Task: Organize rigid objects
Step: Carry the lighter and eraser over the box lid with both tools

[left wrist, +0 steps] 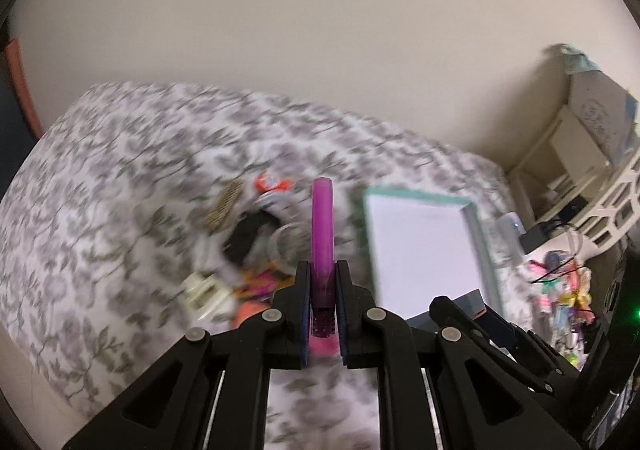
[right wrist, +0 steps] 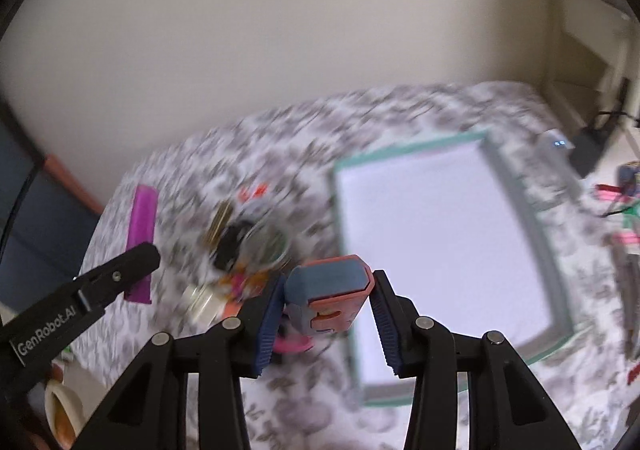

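A purple tube [left wrist: 322, 226] stands clamped in my left gripper [left wrist: 323, 290], pointing to twelve o'clock. My right gripper [right wrist: 326, 306] grips a blue-and-orange block [right wrist: 328, 292]. At two o'clock lies a teal-rimmed tray [right wrist: 520, 202] on the leaf-patterned bedspread [left wrist: 112, 170]; clutter [right wrist: 240, 250] sits at ten.

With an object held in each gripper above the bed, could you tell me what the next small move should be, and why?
Probably carry the right gripper, shut on the blue and orange block, over the green-rimmed tray and lower it. The tray's white floor looks bare, the pile lies beside it, and the left gripper already clamps the purple tube.
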